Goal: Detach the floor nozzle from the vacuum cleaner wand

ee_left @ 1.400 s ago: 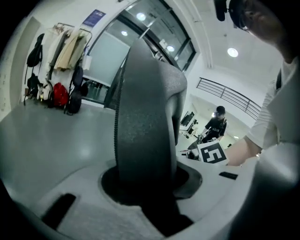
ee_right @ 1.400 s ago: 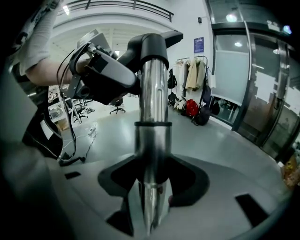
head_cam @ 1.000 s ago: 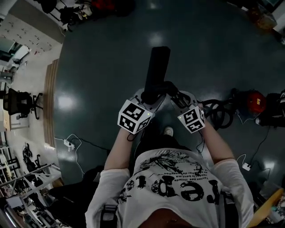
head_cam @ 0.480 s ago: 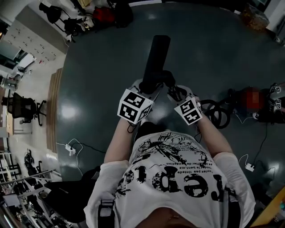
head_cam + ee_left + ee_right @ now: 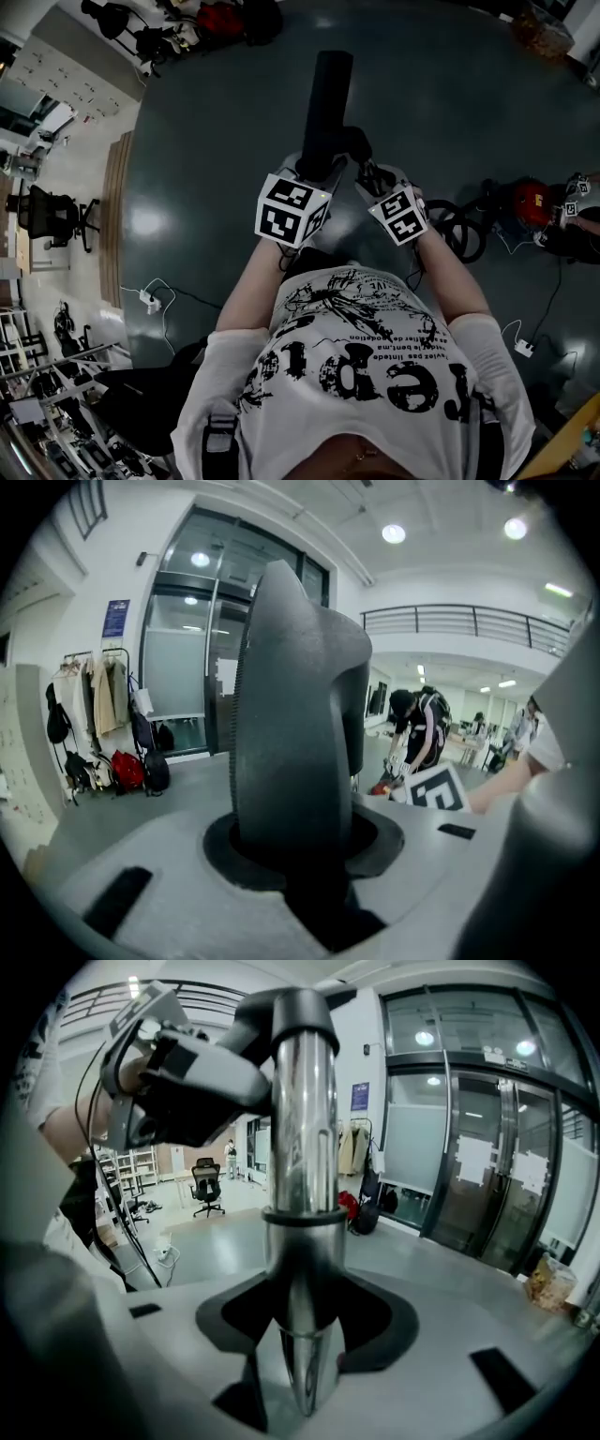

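Left tool [image 5: 314,174] is clamped narrow on the black floor nozzle [image 5: 328,98]. In the left gripper view the nozzle's thick black plastic body fills the gap between the jaws and stands up out of them. Right tool [image 5: 369,180] is set wider and grips the chrome wand [image 5: 302,1147]. The tube sits dead centre between its jaws with its lower tip down in the throat.

In the head view both tools are held up in front of the person's chest, side by side and near each other, marker cubes facing the camera. The nozzle sticks out past the left tool, away from the body, as a long dark bar above the grey floor [image 5: 206,141].

In the right gripper view the wand's far end runs into a black collar and elbow that bends toward the left tool. Can't tell if that joint is seated or loose.

Red vacuum cleaner body [image 5: 531,202] with coiled hose [image 5: 459,232] lies on the floor, well apart to the person's right.
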Demonstrator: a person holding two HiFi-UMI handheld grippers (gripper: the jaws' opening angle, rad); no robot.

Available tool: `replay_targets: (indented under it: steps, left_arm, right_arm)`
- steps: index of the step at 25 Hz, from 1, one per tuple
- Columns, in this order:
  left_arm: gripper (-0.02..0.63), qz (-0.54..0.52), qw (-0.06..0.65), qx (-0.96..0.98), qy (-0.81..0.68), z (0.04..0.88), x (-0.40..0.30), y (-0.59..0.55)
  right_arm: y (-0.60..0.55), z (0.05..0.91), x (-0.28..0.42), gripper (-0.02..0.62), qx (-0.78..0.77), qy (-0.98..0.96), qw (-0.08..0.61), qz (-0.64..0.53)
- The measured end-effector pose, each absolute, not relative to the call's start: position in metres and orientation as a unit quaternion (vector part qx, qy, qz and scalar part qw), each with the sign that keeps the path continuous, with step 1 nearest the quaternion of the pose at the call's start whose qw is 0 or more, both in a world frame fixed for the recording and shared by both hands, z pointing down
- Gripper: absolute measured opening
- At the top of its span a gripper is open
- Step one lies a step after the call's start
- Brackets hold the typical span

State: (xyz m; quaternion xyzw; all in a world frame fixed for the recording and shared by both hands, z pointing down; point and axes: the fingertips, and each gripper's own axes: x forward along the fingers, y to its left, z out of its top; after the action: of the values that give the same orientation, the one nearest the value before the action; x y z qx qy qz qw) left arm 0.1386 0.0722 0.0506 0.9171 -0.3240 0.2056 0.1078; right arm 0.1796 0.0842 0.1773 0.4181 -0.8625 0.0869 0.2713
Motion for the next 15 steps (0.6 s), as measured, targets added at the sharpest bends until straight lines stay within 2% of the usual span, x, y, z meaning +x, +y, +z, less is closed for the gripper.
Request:
replay_targets:
  steps: [6,15]
  left_arm:
    - [0.114,0.207,0.084,0.913,-0.341,0.021,0.100,0.046]
    - [0.115,0.179,0.203,0.911,-0.313,0.111,0.069,0.045]
  right_arm:
    - [0.087,0.210,0.185,0.184,0.412,-0.851,0.305,0.115]
    - [0.068,0.257,0.165,0.184,0.377,-0.847,0.351,0.136]
